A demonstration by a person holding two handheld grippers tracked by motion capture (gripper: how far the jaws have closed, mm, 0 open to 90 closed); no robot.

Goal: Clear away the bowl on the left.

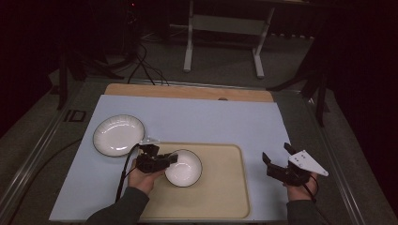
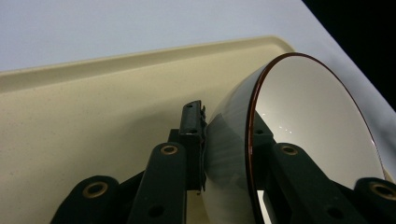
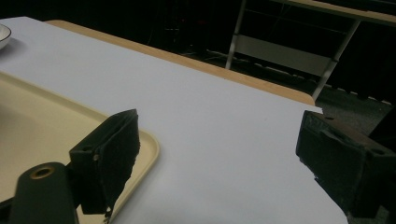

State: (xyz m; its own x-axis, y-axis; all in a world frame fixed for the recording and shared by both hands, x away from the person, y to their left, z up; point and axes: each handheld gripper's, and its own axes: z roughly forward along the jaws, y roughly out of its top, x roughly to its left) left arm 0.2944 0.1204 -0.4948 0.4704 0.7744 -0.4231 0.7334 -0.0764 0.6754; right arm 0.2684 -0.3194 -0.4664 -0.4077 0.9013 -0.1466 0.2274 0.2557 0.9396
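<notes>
Bowls: one bowl (image 1: 183,168), rim clamped between the left gripper (image 1: 170,159) jaws, over the tray (image 1: 225,197).
Plates: one plate (image 1: 118,135), beyond the left gripper.
Right gripper (image 1: 277,154): jaws held apart, nothing between.

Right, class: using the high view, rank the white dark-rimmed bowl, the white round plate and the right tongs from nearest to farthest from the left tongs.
1. White dark-rimmed bowl: on the beige tray, its rim gripped by the left tongs.
2. White round plate: up-left, on the pale blue mat.
3. Right tongs: far right, past the tray's edge.
</notes>
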